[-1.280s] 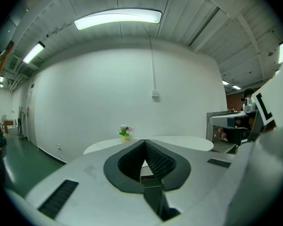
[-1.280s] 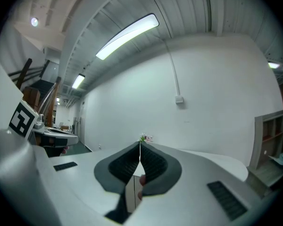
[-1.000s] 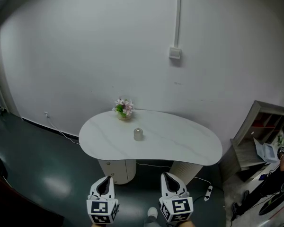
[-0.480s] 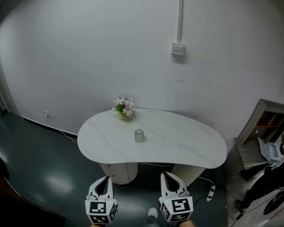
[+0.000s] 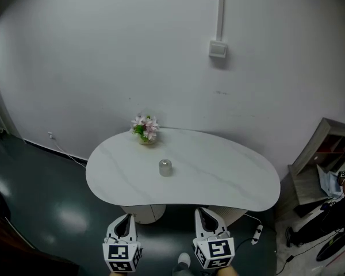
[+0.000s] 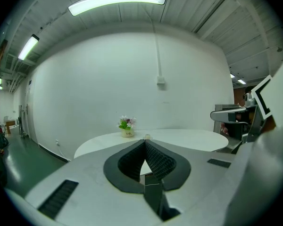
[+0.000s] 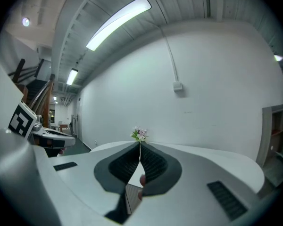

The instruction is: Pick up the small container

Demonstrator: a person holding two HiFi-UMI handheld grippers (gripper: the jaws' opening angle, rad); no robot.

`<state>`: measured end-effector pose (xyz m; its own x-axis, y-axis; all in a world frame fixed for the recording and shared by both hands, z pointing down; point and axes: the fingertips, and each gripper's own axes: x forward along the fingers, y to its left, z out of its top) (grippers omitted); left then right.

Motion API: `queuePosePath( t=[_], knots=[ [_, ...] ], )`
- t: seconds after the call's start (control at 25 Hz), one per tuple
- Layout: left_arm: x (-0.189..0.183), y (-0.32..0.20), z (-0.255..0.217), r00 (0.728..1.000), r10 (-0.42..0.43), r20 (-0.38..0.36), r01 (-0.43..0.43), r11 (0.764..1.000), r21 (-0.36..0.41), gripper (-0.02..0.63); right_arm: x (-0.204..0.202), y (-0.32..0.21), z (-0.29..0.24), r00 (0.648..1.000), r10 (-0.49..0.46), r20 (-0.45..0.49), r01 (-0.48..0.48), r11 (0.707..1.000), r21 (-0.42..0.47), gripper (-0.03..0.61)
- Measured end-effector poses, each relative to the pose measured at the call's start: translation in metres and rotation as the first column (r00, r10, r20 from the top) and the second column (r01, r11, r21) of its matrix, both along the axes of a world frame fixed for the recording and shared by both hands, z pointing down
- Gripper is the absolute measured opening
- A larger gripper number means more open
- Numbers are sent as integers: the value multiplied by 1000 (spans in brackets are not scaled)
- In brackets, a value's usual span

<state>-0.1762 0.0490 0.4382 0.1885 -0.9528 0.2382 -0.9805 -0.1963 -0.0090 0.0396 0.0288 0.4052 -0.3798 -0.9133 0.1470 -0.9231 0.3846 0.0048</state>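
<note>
Risk: left gripper (image 5: 127, 217) & right gripper (image 5: 202, 212) jaws clenched, empty, well apart from small container (image 5: 165, 167); approaching w/o opening could topple it.

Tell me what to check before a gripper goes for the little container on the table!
1. Small container upright on the table: ok.
2. Room around it: ok, the flower pot stands apart at the far edge.
3. Left gripper open: not ok, jaws together, nothing between them.
4. Right gripper open: not ok, jaws together too.
5. Grippers within reach: not ok, both are short of the table's near edge.
6. Whether the container has a lid: cannot tell.
</note>
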Motion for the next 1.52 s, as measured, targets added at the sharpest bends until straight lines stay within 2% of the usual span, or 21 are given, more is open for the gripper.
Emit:
queuePosePath(
  t=[0.36,0.84,1.12,1.52],
  knots=[
    [12,-64,12,1000,-18,11,18,999,-31,11,15,-66,13,1000,-8,6,8,999,-34,67],
    [41,-131,0,998,-59,27,59,998,-10,11,42,-140,3,998,-58,28,59,998,-13,67],
    [44,-148,-7,996,-87,31,87,996,2,11,49,-160,-3,996,-74,43,74,997,7,67],
    [48,-167,-10,996,-79,33,78,997,9,11,54,-179,1,996,-64,57,65,998,-8,66]
  ],
)
